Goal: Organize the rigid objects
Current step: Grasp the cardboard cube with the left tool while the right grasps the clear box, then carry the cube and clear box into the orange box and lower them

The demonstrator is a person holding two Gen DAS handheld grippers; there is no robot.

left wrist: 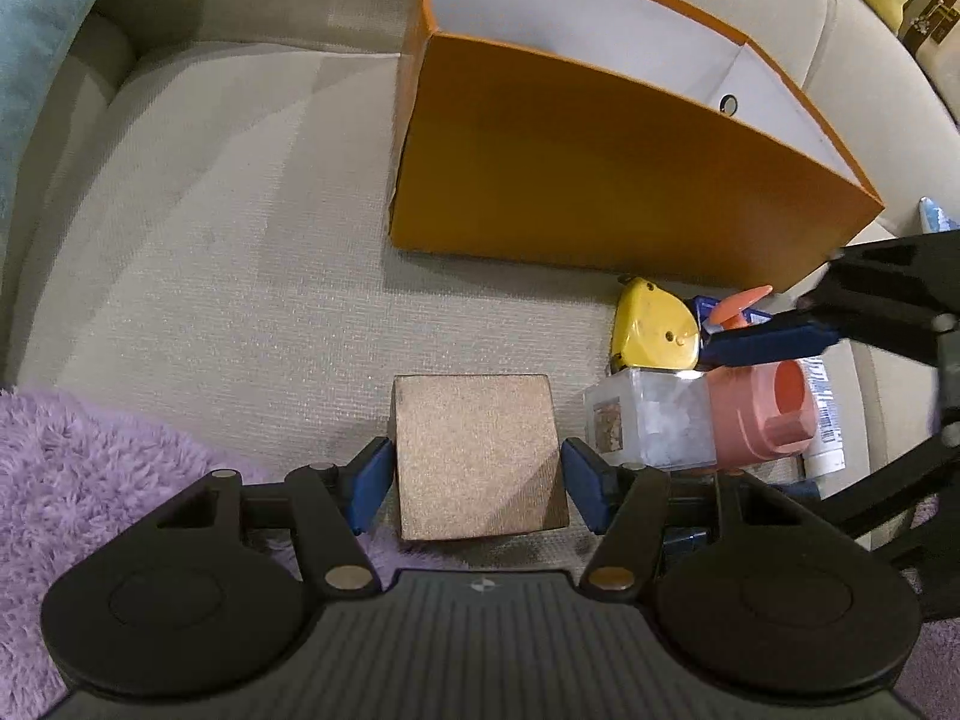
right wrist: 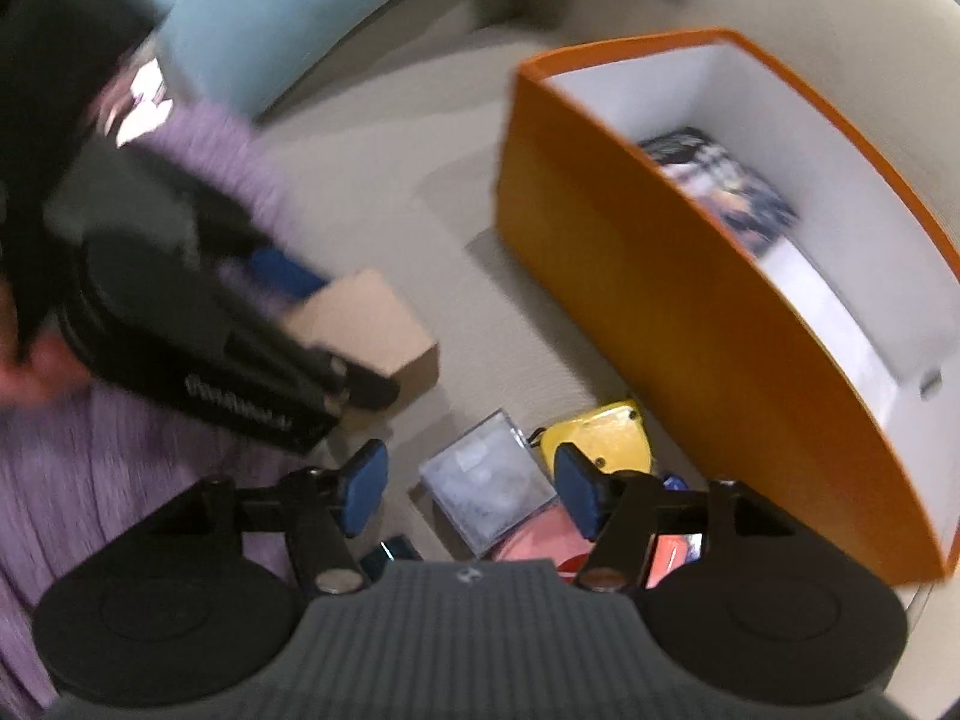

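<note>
Purple fleece fills the left edge of our left wrist view, lying over the beige sofa cushion. Moving right, our left gripper has its blue pads pressed against both sides of a brown cardboard box, so it is clamped on that box, which sits on the cushion just beside the fleece. Beyond it stands the orange bin, open at the top with a white interior. Right of the box lies a cluster: a clear plastic case touching a pink cup, with a yellow tape measure just behind them, near the bin's front wall. One blue pad of our right gripper reaches in from the right edge above the pink cup.

From the right wrist view, blurred by motion, we see the left gripper's black body on the left at the brown box, then our right gripper with its fingers spread apart and nothing between them, hovering over the clear case and the tape measure. Farther right, the orange bin holds a dark printed item on its floor.
</note>
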